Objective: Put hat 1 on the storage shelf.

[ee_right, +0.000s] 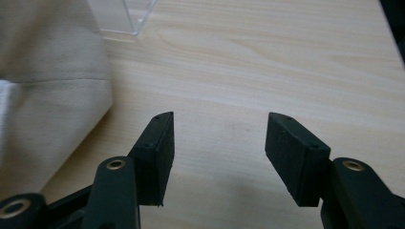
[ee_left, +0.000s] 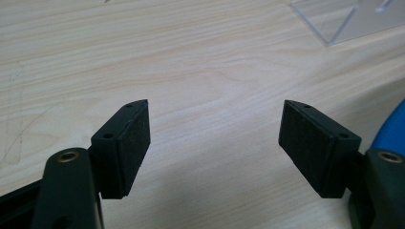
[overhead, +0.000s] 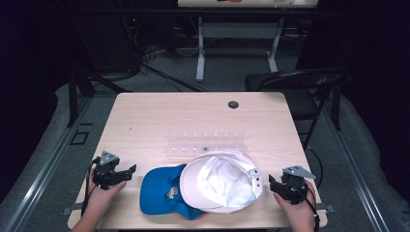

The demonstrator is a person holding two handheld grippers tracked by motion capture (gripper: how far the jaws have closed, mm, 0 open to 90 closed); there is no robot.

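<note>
A white cap (overhead: 222, 181) lies upside down near the table's front edge, overlapping a blue cap (overhead: 162, 189) on its left. Behind them stands a clear acrylic rack (overhead: 205, 145). My left gripper (overhead: 129, 171) rests left of the blue cap, open, with bare wood between its jaws (ee_left: 215, 138); a sliver of the blue cap (ee_left: 394, 126) shows at the right edge there. My right gripper (overhead: 272, 182) sits right of the white cap, open and holding nothing (ee_right: 219, 143); the white cap (ee_right: 47, 95) lies to its left in the right gripper view.
The wooden table (overhead: 159, 118) has a dark round grommet (overhead: 233, 104) near its far edge. A black folding chair (overhead: 300, 87) stands at the far right corner. A corner of the clear rack (ee_left: 344, 19) shows ahead of the left gripper and another corner (ee_right: 122, 16) ahead of the right.
</note>
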